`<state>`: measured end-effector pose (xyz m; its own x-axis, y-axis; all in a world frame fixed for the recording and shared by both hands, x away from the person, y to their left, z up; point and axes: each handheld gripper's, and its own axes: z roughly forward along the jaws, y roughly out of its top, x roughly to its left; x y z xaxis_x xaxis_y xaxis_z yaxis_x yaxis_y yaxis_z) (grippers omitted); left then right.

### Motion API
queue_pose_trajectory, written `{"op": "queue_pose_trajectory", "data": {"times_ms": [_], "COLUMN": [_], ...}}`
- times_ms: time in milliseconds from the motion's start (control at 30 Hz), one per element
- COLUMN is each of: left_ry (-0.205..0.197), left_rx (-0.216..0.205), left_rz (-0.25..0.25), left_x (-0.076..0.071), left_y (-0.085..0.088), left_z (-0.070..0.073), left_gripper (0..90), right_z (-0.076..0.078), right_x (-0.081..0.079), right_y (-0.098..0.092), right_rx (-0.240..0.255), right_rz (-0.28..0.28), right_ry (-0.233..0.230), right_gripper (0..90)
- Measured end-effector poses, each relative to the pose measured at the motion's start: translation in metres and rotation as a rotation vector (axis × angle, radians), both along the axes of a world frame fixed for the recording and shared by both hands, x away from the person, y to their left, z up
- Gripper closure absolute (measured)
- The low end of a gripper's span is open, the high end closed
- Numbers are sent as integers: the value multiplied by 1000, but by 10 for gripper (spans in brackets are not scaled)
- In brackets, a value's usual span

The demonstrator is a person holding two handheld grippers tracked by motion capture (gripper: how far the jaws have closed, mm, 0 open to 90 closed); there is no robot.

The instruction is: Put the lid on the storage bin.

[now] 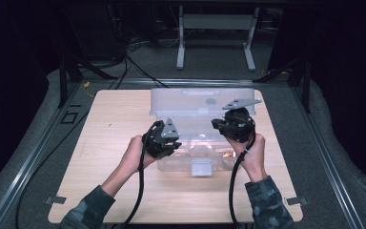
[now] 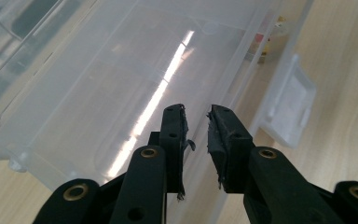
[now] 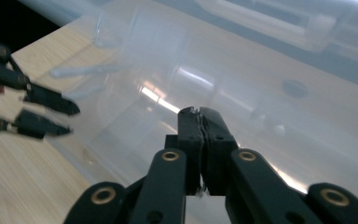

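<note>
- Clear plastic bin (image 1: pixel 202 124) at centre of high view, on wooden bench (image 1: pixel 105 143), lid raised at rear.
- Left tongs (image 2: pixel 196 122) at bin's left near edge; narrow gap between pads, bin rim seen beneath; contact with rim not determinable.
- Right tongs (image 3: pixel 200 116) clenched, pads pressed together, nothing between; above bin's right side.
- White latch (image 2: pixel 291 109) at right of left gripper view.
</note>
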<state>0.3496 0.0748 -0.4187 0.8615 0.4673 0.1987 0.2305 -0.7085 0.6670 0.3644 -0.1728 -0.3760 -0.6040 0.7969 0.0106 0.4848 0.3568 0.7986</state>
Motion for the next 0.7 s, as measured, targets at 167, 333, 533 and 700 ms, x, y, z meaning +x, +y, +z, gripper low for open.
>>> {"op": "queue_pose_trajectory", "data": {"times_ms": [167, 333, 533, 700], "left_ry": [4, 24, 31, 33], "left_rx": [7, -33, -76, -96], "left_rz": [15, 23, 27, 43], "left_x": [-5, -9, -22, -32], "left_y": [3, 11, 25, 40], "left_z": [-3, 4, 13, 14], "left_gripper": [673, 510, 361, 282], "right_z": [-12, -14, -17, -21], "right_x": [2, -1, -4, -9], "right_y": [15, 11, 6, 1], "right_rx": [-14, -4, 13, 5], "right_rz": [3, -1, -14, -30], "right_ry": [41, 52, 56, 53], "right_gripper": [900, 900, 900, 900]}}
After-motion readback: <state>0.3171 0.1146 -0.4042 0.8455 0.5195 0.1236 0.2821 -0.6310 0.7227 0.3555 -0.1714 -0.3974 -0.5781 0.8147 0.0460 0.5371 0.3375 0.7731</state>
